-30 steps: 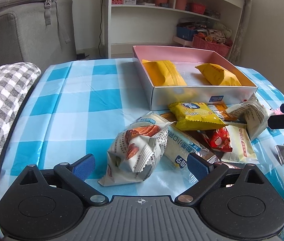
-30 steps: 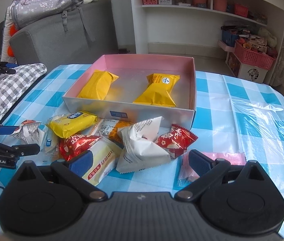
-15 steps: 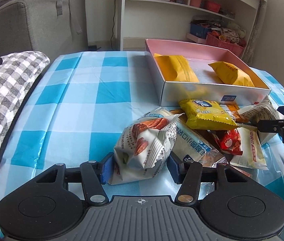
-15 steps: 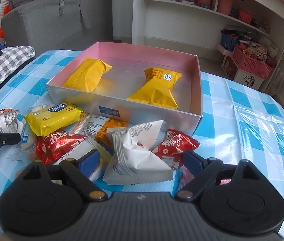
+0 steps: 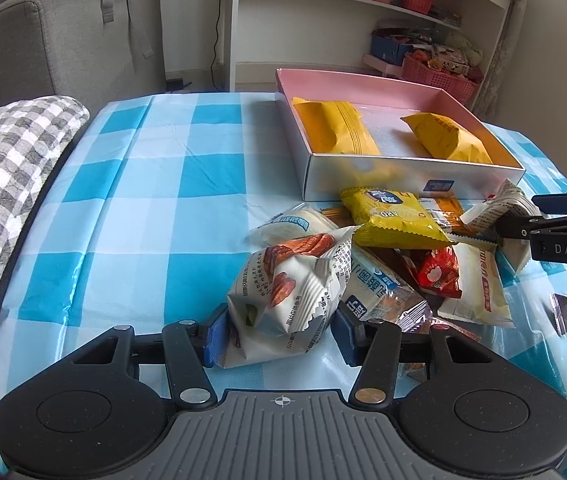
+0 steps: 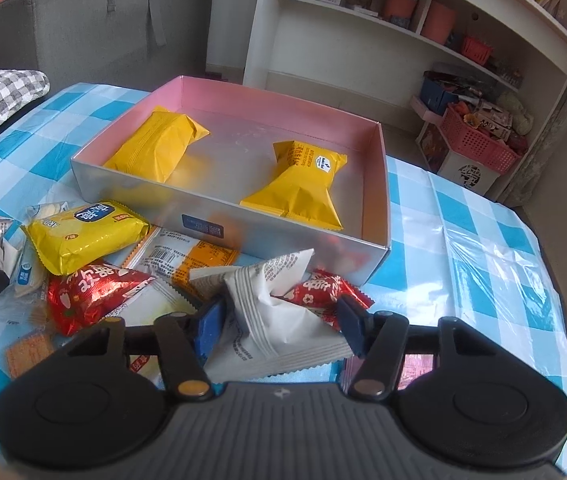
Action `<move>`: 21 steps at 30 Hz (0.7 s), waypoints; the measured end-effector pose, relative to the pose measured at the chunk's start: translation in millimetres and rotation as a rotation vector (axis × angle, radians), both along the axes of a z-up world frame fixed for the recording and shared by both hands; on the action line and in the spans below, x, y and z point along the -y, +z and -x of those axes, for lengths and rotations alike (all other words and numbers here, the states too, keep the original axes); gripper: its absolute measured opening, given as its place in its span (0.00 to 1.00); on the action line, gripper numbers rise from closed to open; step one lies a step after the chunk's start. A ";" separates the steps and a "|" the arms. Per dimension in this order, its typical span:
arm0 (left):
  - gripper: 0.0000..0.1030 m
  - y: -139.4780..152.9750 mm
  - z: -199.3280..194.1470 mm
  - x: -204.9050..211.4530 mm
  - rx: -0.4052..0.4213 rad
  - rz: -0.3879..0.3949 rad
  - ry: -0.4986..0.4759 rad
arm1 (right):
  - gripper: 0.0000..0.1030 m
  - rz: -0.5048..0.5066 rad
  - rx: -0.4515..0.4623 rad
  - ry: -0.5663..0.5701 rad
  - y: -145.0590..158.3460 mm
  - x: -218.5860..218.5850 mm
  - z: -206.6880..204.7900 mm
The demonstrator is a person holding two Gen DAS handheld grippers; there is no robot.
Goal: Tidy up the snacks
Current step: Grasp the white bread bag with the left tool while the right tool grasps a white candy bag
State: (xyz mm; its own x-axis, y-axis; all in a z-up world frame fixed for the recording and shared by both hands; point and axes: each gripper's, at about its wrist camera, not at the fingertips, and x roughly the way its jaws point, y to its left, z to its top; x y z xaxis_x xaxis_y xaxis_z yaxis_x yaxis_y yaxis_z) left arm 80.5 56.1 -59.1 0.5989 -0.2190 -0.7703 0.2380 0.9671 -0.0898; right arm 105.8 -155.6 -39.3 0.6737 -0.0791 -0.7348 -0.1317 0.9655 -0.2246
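Observation:
My left gripper (image 5: 279, 330) is shut on a white nut-print snack packet (image 5: 291, 292) at the near edge of the snack pile. My right gripper (image 6: 279, 326) is shut on a white pleated snack packet (image 6: 279, 316), its fingers pressing both sides. The pink-lined box (image 5: 407, 178) (image 6: 219, 216) holds two yellow packets (image 5: 337, 132) (image 6: 295, 188). A yellow bag (image 6: 83, 236) (image 5: 393, 220), red packets (image 6: 87, 296) and other snacks lie in front of the box. The right gripper also shows in the left wrist view (image 5: 523, 220).
A blue-and-white checked cloth (image 5: 155, 200) covers the table. A grey checked cushion (image 5: 3, 160) lies at the left edge, a grey sofa (image 5: 63, 40) behind it. White shelves (image 6: 423, 40) and a pink basket (image 6: 479, 144) stand beyond the table.
Both grippers moved forward onto the pile. The left closed on the nut-print packet; the right closed from open onto the white pleated packet.

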 end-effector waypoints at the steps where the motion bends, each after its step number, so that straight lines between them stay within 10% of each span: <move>1: 0.50 0.7 0.2 -0.3 -0.002 0.000 0.001 | 0.50 0.006 0.000 0.000 0.7 -0.2 0.1; 10: 0.50 6.6 -0.1 -2.0 -0.021 0.001 0.012 | 0.24 -0.036 -0.021 0.016 6.5 -0.8 1.5; 21: 0.49 16.7 -2.3 -3.4 -0.023 0.012 0.016 | 0.21 -0.075 -0.019 -0.002 15.3 5.7 1.7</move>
State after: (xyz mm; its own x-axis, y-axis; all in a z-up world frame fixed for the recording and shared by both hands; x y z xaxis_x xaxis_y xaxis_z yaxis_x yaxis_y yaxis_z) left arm 82.8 59.5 -42.4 0.5848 -0.2189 -0.7811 0.2200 0.9696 -0.1070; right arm 104.2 -161.3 -24.0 0.6596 -0.0243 -0.7513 -0.1334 0.9798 -0.1487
